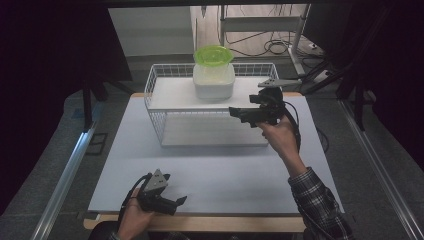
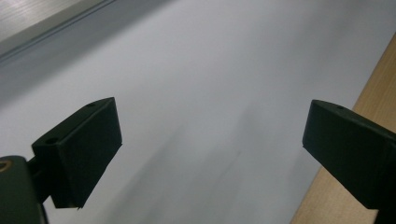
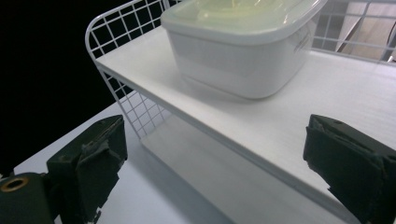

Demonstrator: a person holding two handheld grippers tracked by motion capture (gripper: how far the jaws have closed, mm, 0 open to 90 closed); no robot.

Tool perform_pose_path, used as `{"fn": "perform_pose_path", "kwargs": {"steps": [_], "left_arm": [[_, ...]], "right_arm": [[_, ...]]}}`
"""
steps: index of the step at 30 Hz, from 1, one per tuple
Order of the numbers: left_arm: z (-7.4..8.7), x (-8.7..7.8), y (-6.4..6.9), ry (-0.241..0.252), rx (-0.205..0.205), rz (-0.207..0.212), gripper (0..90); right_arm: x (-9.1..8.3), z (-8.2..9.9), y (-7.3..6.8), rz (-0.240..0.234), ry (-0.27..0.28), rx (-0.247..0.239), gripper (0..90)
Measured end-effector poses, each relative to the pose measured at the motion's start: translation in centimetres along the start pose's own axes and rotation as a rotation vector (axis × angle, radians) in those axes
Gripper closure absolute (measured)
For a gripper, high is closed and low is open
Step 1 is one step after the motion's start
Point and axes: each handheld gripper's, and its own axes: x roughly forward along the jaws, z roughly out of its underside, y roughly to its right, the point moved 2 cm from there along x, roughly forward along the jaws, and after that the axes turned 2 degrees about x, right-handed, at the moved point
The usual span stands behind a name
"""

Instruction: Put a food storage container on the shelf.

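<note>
right hand-held gripper (image 3: 212, 172): jaws apart, empty | white container (image 3: 243, 51) on wire rack's shelf (image 3: 233, 121) (lidded)

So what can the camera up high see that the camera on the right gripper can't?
High view alone: the round green lid on top of the white plastic box, the left gripper low over the table's near edge, and a checked sleeve. Right gripper view alone: its own two black jaws up close, open with nothing between them, and the box's pale rim. Both: the box on the white wire rack's top shelf, and the pale grey table.
</note>
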Motion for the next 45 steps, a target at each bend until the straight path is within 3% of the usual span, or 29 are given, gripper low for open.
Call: {"fn": "perform_pose_path", "kwargs": {"steps": [6,12,29,45], "left_arm": [[0.0,-0.3,-0.2,0.012,-0.033,0.018,4.6],[0.0,-0.2,-0.2,0.009,-0.027,0.014,4.4],[0.0,-0.3,-0.3,0.014,-0.031,0.016,3.5],[0.1,-0.4,-0.4,0.035,-0.032,0.014,2.7]], "right_arm": [[-0.1,1.5,-0.4,-0.008,-0.003,-0.015,4.9],[0.1,3.2,-0.8,0.006,-0.012,-0.051,1.5],[0.6,7.6,-1.2,0.000,-0.026,-0.068,0.0],[-0.7,10.6,-1.5,0.043,-0.050,-0.087,0.0]]}}
